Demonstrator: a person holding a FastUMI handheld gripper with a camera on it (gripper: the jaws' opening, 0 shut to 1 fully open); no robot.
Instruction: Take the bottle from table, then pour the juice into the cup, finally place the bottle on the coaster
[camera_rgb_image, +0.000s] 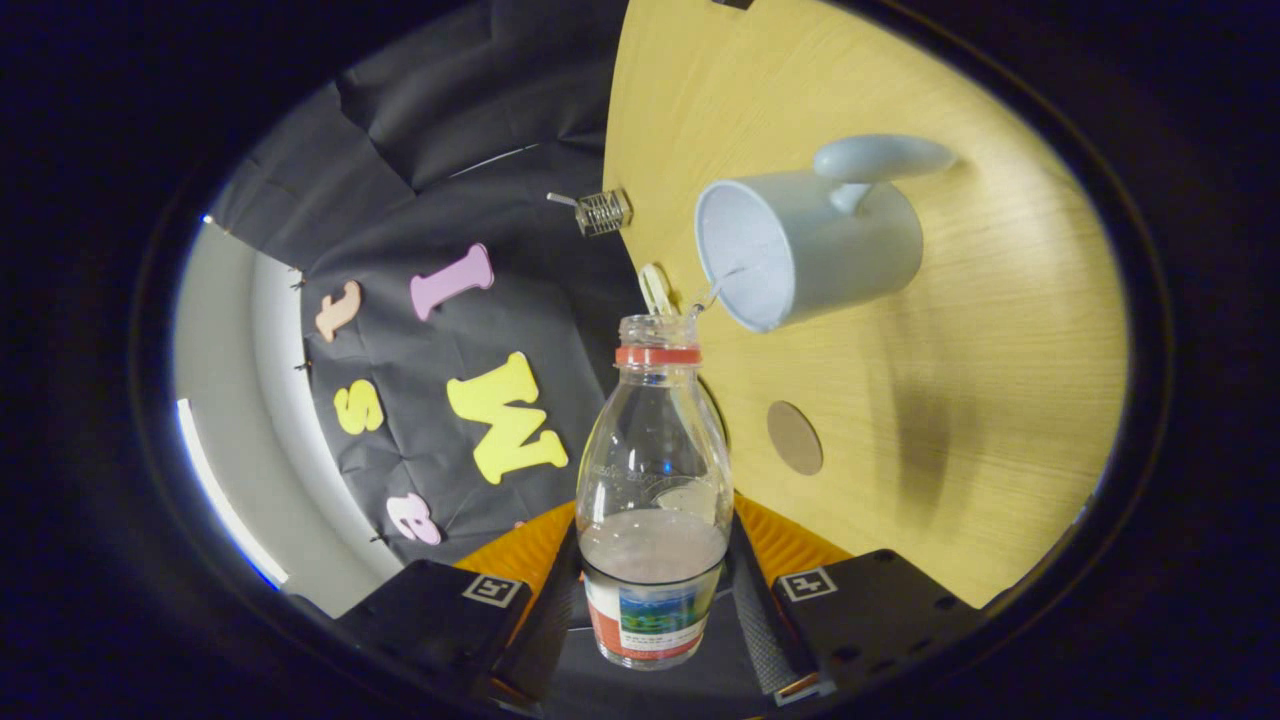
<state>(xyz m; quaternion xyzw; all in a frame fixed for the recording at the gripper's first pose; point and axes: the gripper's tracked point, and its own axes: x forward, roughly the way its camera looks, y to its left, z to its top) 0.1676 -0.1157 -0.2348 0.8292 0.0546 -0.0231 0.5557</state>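
A clear bottle (654, 480) with a red neck ring and a coloured label sits between my fingers, and my gripper (655, 600) is shut on its lower body. The view is rolled sideways, so the bottle is tipped over. Its open mouth is just short of the rim of a pale blue cup (815, 245) with a handle, which stands on the wooden table (980, 400). A thin stream of liquid runs from the mouth into the cup. Some liquid is left in the bottle's lower part. A round brown coaster (795, 437) lies on the table beside the bottle, nearer than the cup.
A small wire clip (603, 211) sits at the table's edge beyond the cup. Black cloth hangs behind the table. A pale thin object (655, 290) shows just behind the bottle's mouth.
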